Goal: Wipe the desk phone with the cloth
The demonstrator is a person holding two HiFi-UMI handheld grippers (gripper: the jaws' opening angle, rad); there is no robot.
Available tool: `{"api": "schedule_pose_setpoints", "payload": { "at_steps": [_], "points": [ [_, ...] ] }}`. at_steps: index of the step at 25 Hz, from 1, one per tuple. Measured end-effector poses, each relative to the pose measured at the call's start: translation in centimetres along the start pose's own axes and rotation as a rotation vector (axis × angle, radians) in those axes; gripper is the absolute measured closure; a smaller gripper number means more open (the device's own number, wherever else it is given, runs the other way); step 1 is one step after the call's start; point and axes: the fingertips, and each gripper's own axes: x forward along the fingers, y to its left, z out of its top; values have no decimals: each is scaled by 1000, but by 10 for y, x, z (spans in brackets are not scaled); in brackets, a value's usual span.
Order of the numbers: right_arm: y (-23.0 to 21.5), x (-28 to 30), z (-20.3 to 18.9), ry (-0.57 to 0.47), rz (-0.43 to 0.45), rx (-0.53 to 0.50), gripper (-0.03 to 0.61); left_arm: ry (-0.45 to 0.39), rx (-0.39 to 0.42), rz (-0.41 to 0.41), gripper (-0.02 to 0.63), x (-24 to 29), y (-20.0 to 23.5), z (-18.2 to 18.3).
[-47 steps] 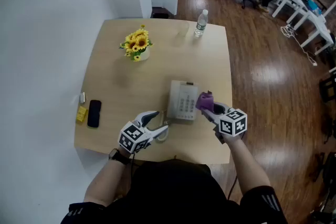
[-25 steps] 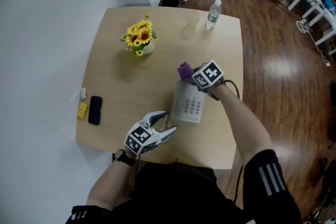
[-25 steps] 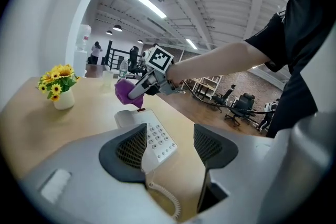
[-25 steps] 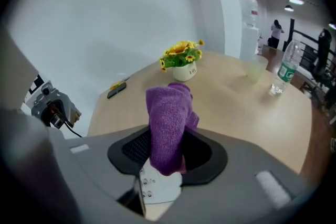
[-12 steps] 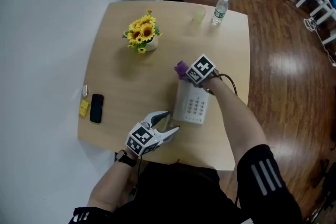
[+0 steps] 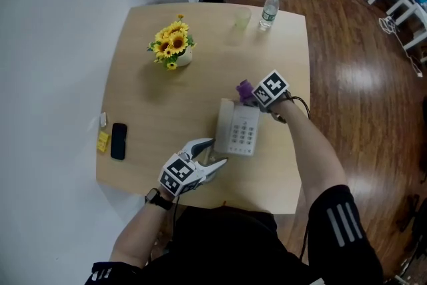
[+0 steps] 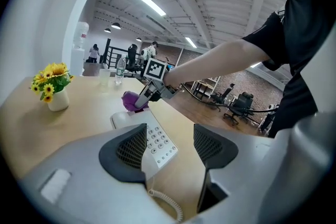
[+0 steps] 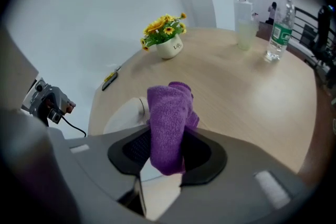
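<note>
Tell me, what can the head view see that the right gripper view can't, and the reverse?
Only the head view shows the desk phone's keypad, the person's forearms and the wood floor. Only the right gripper view shows the right gripper clamped on the purple cloth up close, plus a distant person. Both show the cloth, the sunflowers, the water bottle and the table.

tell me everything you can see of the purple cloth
The purple cloth looks fuzzy, like microfibre, bunched into a folded wad. The right gripper is shut on it, with most of it sticking out past the jaws. Its free end sits over the far end of the white desk phone, apparently touching it.
</note>
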Motion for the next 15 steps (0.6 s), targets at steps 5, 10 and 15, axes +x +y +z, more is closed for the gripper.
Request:
{"api": "schedule_pose_setpoints", "payload": {
  "at_steps": [5, 10, 15],
  "points": [
    [-17, -18, -25, -32, -16, 77, 423, 8, 11, -10, 339, 2, -3, 1],
    [-28, -32, -45, -51, -26, 114, 423, 16, 22, -17, 339, 3, -6, 3],
    [-38, -39, -69, -3, -72, 65, 423, 16, 34, -19, 339, 2, -7, 6]
  ]
}}
